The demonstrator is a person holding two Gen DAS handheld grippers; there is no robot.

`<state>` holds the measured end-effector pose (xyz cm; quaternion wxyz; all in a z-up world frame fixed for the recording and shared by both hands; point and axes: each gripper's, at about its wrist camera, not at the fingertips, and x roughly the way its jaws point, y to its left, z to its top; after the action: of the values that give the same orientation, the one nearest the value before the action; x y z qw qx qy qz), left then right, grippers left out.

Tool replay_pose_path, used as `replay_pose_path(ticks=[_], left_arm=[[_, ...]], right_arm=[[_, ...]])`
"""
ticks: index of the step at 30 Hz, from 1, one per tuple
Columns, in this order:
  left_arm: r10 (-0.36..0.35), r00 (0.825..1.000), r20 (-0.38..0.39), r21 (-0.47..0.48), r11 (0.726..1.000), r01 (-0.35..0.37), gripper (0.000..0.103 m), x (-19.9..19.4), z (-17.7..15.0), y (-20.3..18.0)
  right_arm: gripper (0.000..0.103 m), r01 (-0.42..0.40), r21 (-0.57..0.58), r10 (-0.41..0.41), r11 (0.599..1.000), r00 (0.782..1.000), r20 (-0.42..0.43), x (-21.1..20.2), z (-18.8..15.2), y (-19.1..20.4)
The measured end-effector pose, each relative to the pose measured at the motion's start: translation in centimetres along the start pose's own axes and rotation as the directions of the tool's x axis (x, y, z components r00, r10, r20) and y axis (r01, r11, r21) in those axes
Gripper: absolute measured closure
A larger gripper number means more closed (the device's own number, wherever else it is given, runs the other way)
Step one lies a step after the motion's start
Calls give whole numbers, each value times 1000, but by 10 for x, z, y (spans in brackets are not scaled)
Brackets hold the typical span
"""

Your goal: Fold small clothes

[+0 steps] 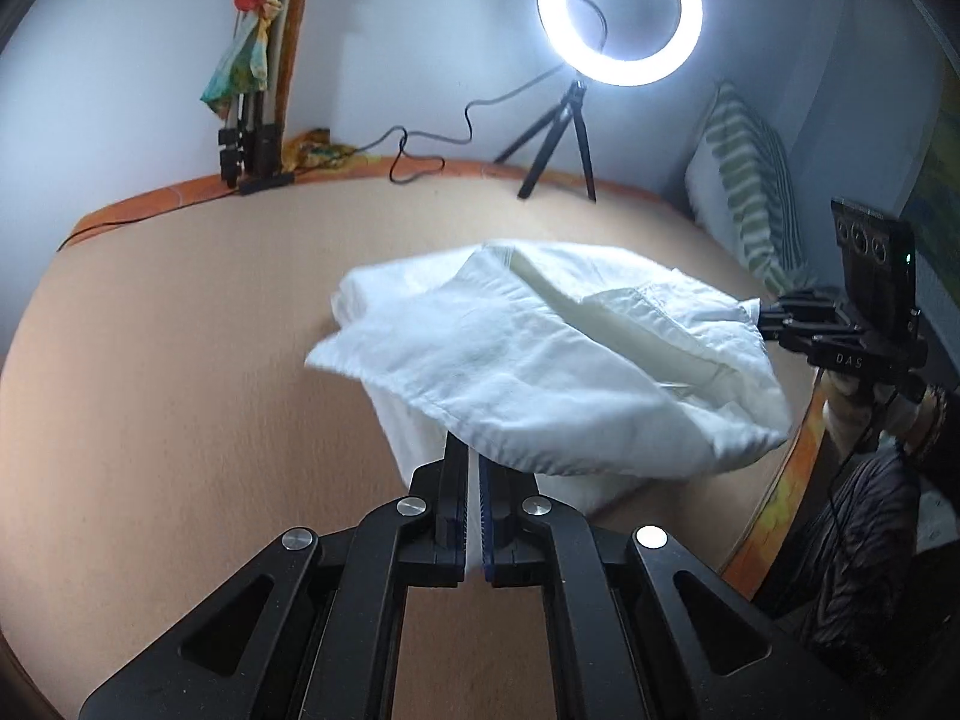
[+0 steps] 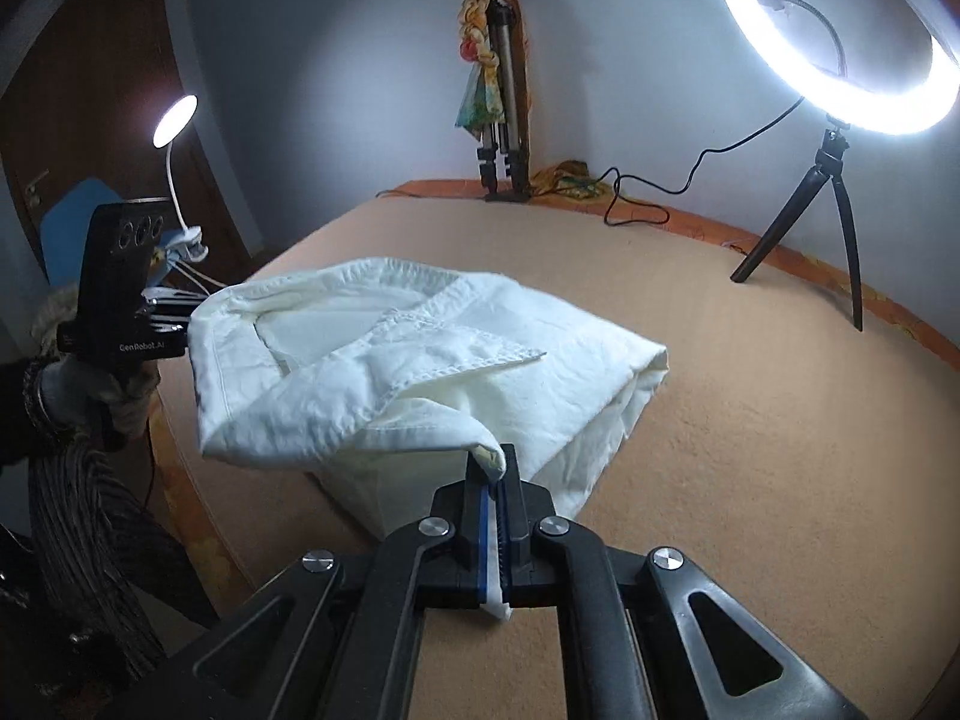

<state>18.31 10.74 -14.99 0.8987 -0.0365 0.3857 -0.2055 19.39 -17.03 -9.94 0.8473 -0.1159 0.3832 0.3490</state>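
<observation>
Folding underway: left gripper (image 1: 474, 468) and right gripper (image 2: 497, 468) each pinch the white garment (image 1: 540, 354) lifted above the bed (image 1: 180, 330); next, lay it flat.

**Lit room around a peach-covered bed**

We see a peach bed cover (image 1: 180, 360) against pale blue walls (image 1: 390, 30), a glowing ring light (image 1: 620, 11) on its tripod, a striped pillow (image 1: 750, 180), and a clip lamp (image 2: 175, 120) beside a dark door (image 2: 90, 90).
</observation>
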Motion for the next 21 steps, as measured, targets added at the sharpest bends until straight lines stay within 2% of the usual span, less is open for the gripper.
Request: replay_pose_path(ticks=[3, 8, 12, 13, 16, 21], left_arm=[[19, 999, -33, 43, 999, -17, 102, 2, -15, -9], [68, 993, -94, 168, 984, -52, 102, -3, -33, -28], [72, 995, -70, 148, 987, -61, 102, -29, -31, -26], [70, 996, -46, 141, 988, -63, 102, -37, -27, -25], [66, 998, 21, 129, 989, -68, 101, -51, -11, -23], [37, 998, 56, 93, 995, -42, 100, -32, 26, -21]], right_arm=[[103, 34, -37, -35, 999, 999, -15, 3, -8, 2], [103, 74, -62, -77, 995, 996, -42, 2, -16, -4], [102, 96, -103, -108, 990, 988, -112, -1, -27, -2], [100, 101, -87, -111, 991, 987, -116, -4, -29, -5], [71, 101, 41, -98, 994, 993, -67, -20, -29, -23], [71, 54, 231, -68, 971, 996, 52, -32, -6, -46]])
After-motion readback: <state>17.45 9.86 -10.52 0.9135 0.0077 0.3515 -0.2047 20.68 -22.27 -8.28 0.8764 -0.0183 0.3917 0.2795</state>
